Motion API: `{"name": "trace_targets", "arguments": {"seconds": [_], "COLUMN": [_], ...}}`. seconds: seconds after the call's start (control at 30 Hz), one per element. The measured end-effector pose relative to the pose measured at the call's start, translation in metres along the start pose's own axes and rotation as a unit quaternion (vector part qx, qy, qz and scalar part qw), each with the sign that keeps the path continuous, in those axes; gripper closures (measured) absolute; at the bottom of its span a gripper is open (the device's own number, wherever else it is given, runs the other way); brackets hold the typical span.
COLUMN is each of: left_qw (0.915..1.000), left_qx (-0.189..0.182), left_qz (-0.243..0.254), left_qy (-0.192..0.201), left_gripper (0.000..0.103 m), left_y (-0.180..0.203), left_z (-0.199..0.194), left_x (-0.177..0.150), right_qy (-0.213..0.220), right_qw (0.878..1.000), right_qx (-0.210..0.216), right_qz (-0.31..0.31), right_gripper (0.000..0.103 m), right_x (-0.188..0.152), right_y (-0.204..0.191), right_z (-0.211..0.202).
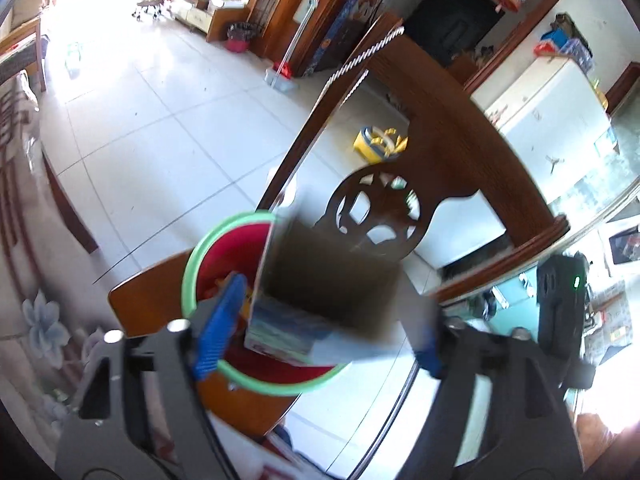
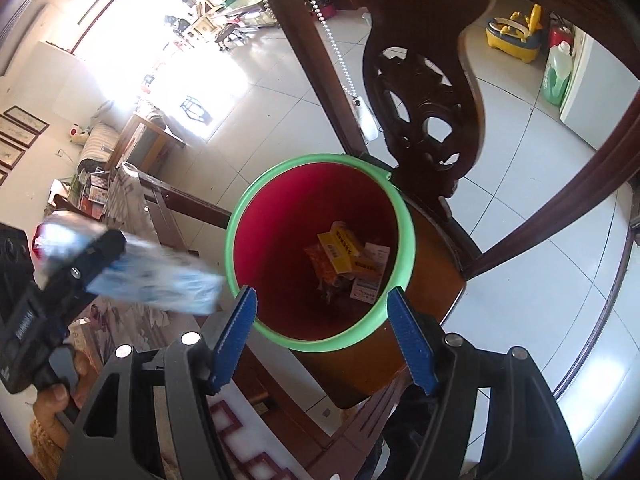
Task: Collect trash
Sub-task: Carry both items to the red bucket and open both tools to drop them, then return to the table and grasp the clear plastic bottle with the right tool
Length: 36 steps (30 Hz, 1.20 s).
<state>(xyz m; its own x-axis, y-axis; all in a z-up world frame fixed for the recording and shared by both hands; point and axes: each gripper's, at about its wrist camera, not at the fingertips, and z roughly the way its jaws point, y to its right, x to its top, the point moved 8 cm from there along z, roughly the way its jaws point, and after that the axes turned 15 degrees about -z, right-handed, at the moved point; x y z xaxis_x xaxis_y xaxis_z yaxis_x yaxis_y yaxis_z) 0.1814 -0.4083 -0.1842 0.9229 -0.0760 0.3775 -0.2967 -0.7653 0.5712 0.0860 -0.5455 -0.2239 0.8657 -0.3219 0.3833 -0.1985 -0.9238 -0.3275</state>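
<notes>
**Box held at the bucket's rim**

While our left gripper (image 1: 320, 320) pinches the box (image 1: 320, 300), its long axis slants toward the bucket (image 2: 408, 248), just beside the green rim. Our right gripper (image 2: 324, 312) hangs spread above the bucket's mouth, chair (image 2: 424, 92) close behind.

We can't read the carton (image 1: 320, 304), it's all motion blur, and it hides half the bin (image 1: 192, 264).

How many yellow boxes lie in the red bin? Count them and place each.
2, as far as shows. One yellow box lies mid-floor of the red bin; a second yellow box sits right of it. Wrappers may hide more.
</notes>
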Motion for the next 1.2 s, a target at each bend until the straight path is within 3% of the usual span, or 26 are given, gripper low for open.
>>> {"name": "trace_targets", "arguments": {"seconds": [0.2,0.47,0.7,0.97,1.07,1.2], "left_qw": [0.9998,0.9931,0.9708,0.9392,0.9278,0.9163], "left_qx": [0.008,0.06,0.121,0.177,0.194,0.206], "left_qz": [0.003,-0.077,-0.164,-0.234,-0.256,-0.277], "left_qy": [0.017,0.064,0.127,0.179,0.19,0.202], "left_gripper": [0.028,0.028,0.028,0.028,0.028,0.028], "left_y": [0.0,-0.083,-0.184,-0.277,-0.308,-0.341], "left_z": [-0.02,-0.109,-0.217,-0.32,-0.348,-0.381], "left_x": [-0.003,-0.027,-0.068,-0.123,-0.144,-0.167], "right_qy": [-0.007,-0.019,-0.039,-0.086,-0.124,-0.21], "right_qw": [1.0,0.996,0.986,0.96,0.948,0.922], "right_qx": [0.009,0.039,0.065,0.107,0.145,0.216], "right_qz": [-0.01,-0.074,-0.149,-0.243,-0.255,-0.243], "right_gripper": [0.036,0.035,0.03,0.029,0.029,0.029], "right_x": [-0.01,-0.018,-0.042,-0.1,-0.136,-0.195], "right_y": [-0.012,-0.086,-0.175,-0.293,-0.335,-0.391], "right_z": [0.001,0.008,0.022,0.044,0.055,0.074]}}
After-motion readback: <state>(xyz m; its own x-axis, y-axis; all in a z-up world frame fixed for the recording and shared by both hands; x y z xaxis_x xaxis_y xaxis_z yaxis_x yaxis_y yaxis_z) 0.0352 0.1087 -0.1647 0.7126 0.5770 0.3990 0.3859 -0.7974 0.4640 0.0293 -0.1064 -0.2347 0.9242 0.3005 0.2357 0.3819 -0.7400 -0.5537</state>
